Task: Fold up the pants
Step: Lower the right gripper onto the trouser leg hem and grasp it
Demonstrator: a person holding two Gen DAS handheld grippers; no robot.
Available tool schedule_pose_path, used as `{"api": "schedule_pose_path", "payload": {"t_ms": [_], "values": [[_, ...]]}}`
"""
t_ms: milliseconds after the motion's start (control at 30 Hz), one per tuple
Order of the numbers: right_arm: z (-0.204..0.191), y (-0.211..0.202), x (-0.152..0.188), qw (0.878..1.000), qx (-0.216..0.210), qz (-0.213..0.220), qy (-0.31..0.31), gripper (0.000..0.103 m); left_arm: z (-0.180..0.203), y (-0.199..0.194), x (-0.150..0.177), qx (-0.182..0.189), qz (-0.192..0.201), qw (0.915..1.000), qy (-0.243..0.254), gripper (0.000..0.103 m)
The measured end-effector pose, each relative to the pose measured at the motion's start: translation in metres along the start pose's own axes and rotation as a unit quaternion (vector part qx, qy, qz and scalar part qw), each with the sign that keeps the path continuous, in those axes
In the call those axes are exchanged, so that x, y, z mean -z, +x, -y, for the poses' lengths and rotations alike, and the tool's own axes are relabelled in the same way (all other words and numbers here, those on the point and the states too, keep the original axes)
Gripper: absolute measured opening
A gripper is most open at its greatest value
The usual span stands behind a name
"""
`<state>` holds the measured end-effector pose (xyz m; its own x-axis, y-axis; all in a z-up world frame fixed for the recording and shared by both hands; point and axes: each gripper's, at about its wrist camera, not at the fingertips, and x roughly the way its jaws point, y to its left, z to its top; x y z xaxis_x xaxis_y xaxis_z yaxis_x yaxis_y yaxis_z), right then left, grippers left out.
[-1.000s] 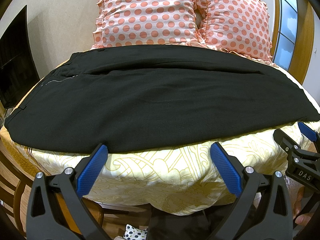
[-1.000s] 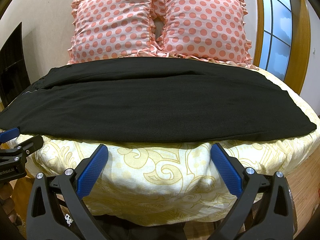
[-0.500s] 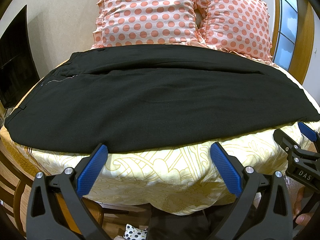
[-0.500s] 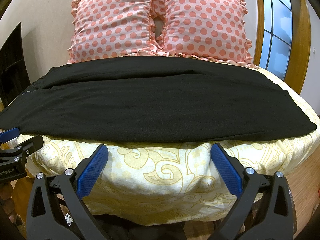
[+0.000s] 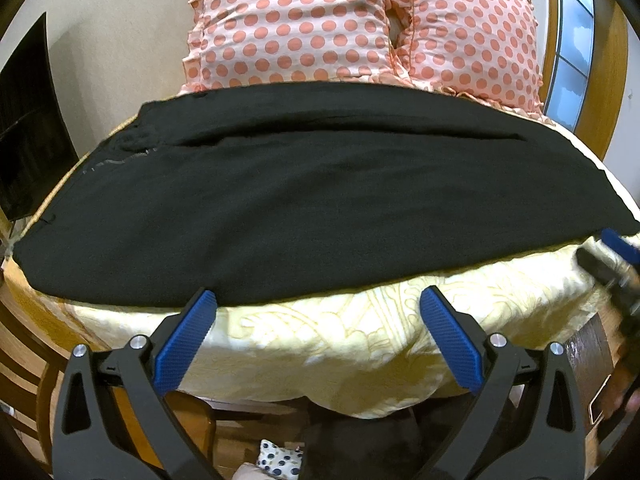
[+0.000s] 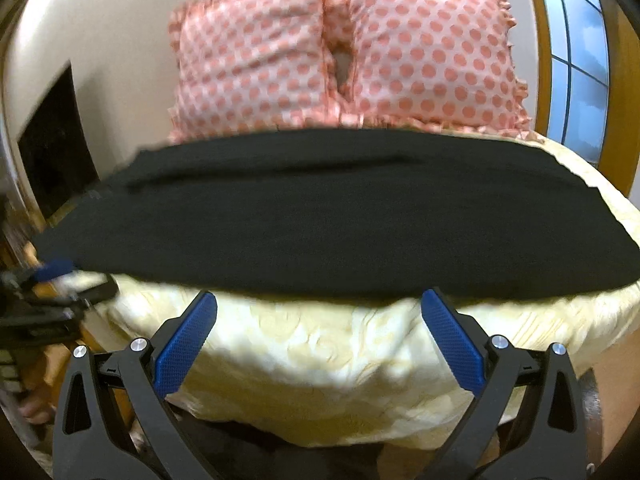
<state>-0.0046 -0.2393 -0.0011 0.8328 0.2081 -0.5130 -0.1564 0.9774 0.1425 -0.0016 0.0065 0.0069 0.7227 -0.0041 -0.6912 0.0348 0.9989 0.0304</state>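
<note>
Black pants [image 5: 304, 204] lie flat across a bed with a yellow patterned cover [image 5: 320, 344], waist end at the left, leg ends at the right. They also show in the right wrist view [image 6: 320, 224]. My left gripper [image 5: 318, 308] is open and empty, at the pants' near edge, its left fingertip touching the hem. My right gripper [image 6: 320, 308] is open and empty, just short of the near edge. The right gripper shows blurred at the far right of the left view [image 5: 616, 256]. The left gripper shows blurred at the left of the right view [image 6: 52, 280].
Two pink polka-dot pillows [image 5: 296, 28] [image 5: 472, 36] stand against the wall behind the pants. A dark screen [image 5: 28, 128] is at the left. A window in a wooden frame [image 6: 576, 64] is at the right. Wooden floor lies below the bed's front edge.
Both grippers have moved forward toward the pants' near edge. The right wrist view is now blurred with motion and has shifted. The pants have not moved.
</note>
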Motion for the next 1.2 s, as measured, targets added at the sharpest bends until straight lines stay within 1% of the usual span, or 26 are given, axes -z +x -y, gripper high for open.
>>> {"api": "schedule_pose_path", "payload": {"t_ms": [67,100,167,200,300,333,400,433,500,533,567,600,633,667,733,767,833,900,967,1067,1133,1167,1200], "values": [[0.01,-0.011,-0.017,1.0,0.004,0.022,0.008,0.102,-0.008,-0.012,-0.006,0.013,0.02,0.9997,-0.006,0.101],[0.017,-0.014,-0.029,0.999,0.019,0.03,0.009,0.102,-0.013,-0.018,-0.013,0.019,0.032,0.9992,-0.013,0.101],[0.033,-0.012,-0.051,0.998,0.047,0.04,0.013,0.102,-0.021,-0.022,-0.026,0.018,0.049,0.9984,-0.024,0.101],[0.043,-0.007,-0.065,0.997,0.065,0.038,0.022,0.102,-0.024,-0.021,-0.033,0.013,0.056,0.998,-0.028,0.101],[0.075,0.014,-0.1,0.994,0.087,0.017,0.06,0.102,-0.03,-0.011,-0.059,-0.015,0.061,0.9975,-0.032,0.101],[0.084,0.025,-0.111,0.993,0.097,0.008,0.069,0.102,-0.032,-0.007,-0.067,-0.019,0.062,0.9974,-0.032,0.101],[0.109,0.053,-0.136,0.987,0.137,-0.018,0.087,0.102,-0.034,0.005,-0.088,-0.031,0.061,0.9971,-0.031,0.101],[0.12,0.064,-0.145,0.984,0.15,-0.028,0.097,0.102,-0.035,0.01,-0.097,-0.038,0.061,0.997,-0.031,0.101],[0.154,0.095,-0.17,0.972,0.187,-0.051,0.132,0.102,-0.039,0.024,-0.117,-0.048,0.061,0.9963,-0.037,0.101],[0.166,0.103,-0.176,0.968,0.198,-0.056,0.141,0.102,-0.042,0.029,-0.124,-0.051,0.063,0.9958,-0.042,0.101],[0.187,0.12,-0.188,0.958,0.227,-0.064,0.162,0.102,-0.046,0.037,-0.132,-0.055,0.063,0.9953,-0.049,0.101],[0.198,0.129,-0.193,0.953,0.241,-0.068,0.173,0.099,-0.05,0.044,-0.139,-0.056,0.064,0.9948,-0.057,0.101],[0.212,0.141,-0.199,0.946,0.256,-0.074,0.185,0.093,-0.054,0.052,-0.145,-0.057,0.065,0.9942,-0.065,0.101],[0.23,0.157,-0.207,0.936,0.273,-0.084,0.203,0.091,-0.057,0.058,-0.148,-0.058,0.065,0.9936,-0.071,0.101],[0.255,0.181,-0.215,0.923,0.291,-0.099,0.231,0.08,-0.064,0.072,-0.152,-0.064,0.061,0.9924,-0.086,0.101],[0.271,0.198,-0.218,0.914,0.302,-0.111,0.248,0.079,-0.067,0.081,-0.152,-0.065,0.055,0.9919,-0.095,0.101],[0.294,0.221,-0.22,0.896,0.323,-0.13,0.274,0.071,-0.071,0.09,-0.15,-0.063,0.047,0.9916,-0.102,0.101],[0.313,0.241,-0.219,0.878,0.349,-0.145,0.294,0.068,-0.069,0.095,-0.148,-0.059,0.046,0.9926,-0.096,0.101],[0.326,0.257,-0.219,0.866,0.368,-0.154,0.302,0.067,-0.064,0.097,-0.148,-0.052,0.044,0.9944,-0.08,0.101],[0.332,0.27,-0.216,0.857,0.384,-0.165,0.302,0.067,-0.059,0.1,-0.149,-0.035,0.042,0.9962,-0.068,0.101],[0.332,0.273,-0.216,0.857,0.393,-0.159,0.292,0.067,-0.058,0.105,-0.15,-0.028,0.029,0.997,-0.066,0.101],[0.331,0.274,-0.216,0.86,0.395,-0.156,0.283,0.067,-0.06,0.109,-0.151,-0.024,0.02,0.9971,-0.069,0.101],[0.331,0.274,-0.215,0.864,0.391,-0.151,0.278,0.062,-0.061,0.112,-0.151,-0.022,0.015,0.997,-0.073,0.101]]}}
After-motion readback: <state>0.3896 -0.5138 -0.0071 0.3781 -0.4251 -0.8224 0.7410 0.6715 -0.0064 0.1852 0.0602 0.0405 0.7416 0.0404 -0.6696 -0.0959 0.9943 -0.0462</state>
